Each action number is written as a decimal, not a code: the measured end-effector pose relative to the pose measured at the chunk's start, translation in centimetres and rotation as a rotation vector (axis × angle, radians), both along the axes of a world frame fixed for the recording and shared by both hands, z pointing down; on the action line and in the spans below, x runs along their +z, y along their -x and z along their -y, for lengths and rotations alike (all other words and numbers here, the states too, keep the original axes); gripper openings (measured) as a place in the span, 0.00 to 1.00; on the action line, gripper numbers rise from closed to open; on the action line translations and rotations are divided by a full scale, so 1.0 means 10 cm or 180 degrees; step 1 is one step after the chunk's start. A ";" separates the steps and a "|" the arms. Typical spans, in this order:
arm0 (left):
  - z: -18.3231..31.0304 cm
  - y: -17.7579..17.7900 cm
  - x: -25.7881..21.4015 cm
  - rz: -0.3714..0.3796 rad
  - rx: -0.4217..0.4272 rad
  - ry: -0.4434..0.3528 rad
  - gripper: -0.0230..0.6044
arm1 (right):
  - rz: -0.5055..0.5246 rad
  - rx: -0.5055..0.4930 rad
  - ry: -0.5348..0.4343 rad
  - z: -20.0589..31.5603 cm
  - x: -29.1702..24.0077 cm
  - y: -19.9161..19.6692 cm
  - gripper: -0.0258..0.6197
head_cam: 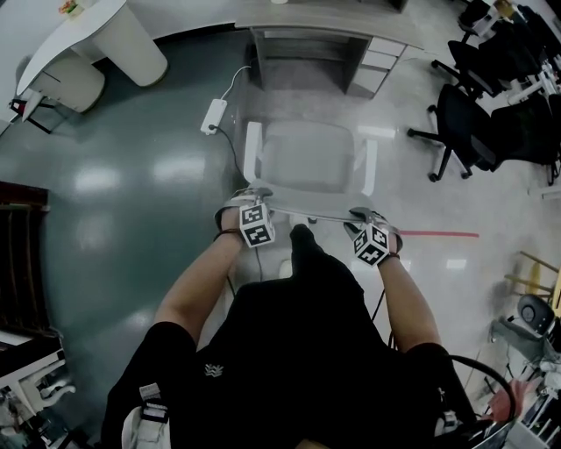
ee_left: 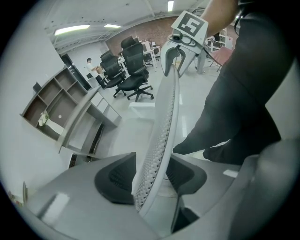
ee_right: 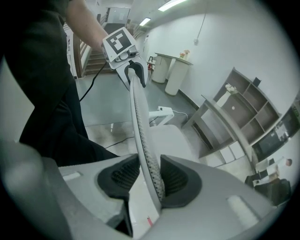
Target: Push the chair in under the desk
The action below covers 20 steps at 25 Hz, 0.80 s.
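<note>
A white mesh-backed chair (head_cam: 307,158) stands on the floor facing the grey desk (head_cam: 324,17), with its seat short of the desk's opening. Both grippers hold the top edge of the chair's backrest (head_cam: 311,213). My left gripper (head_cam: 256,195) is at the backrest's left corner; in the left gripper view the mesh rim (ee_left: 161,140) runs between the two dark pads, which touch it. My right gripper (head_cam: 361,213) is at the right corner, and its pads (ee_right: 176,180) clamp the rim (ee_right: 143,140). Each gripper view shows the other gripper on the far end of the rim.
A white power strip (head_cam: 213,116) with its cable lies on the floor left of the chair. A drawer unit (head_cam: 377,61) sits under the desk's right side. Black office chairs (head_cam: 465,123) stand at the right, a white curved counter (head_cam: 88,26) at the far left.
</note>
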<state>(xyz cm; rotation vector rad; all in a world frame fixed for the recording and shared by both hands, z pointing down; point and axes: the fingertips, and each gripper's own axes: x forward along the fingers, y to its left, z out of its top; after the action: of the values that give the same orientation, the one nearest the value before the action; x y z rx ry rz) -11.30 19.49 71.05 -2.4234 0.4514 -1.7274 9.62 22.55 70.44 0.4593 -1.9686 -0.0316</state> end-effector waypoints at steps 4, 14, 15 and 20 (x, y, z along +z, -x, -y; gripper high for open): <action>0.35 0.01 0.03 -0.0001 -0.0024 0.0033 0.36 | -0.0004 0.0020 0.0047 0.36 0.02 0.01 0.26; 1.25 -0.03 0.03 0.0011 -0.0025 0.0084 0.36 | -0.0007 0.0028 0.0101 1.27 0.02 -0.04 0.26; 1.34 -0.03 0.03 0.0018 -0.0038 0.0093 0.36 | -0.0006 0.0013 0.0121 1.35 0.02 -0.04 0.26; 1.74 -0.08 0.02 0.0021 -0.0054 0.0126 0.36 | 0.0013 -0.0033 0.0143 1.75 0.00 -0.09 0.26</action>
<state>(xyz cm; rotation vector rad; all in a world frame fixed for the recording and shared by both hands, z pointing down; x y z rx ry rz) -10.45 2.04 71.24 -2.4472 0.4423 -1.7670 10.50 5.02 70.46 0.4201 -1.9715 0.0069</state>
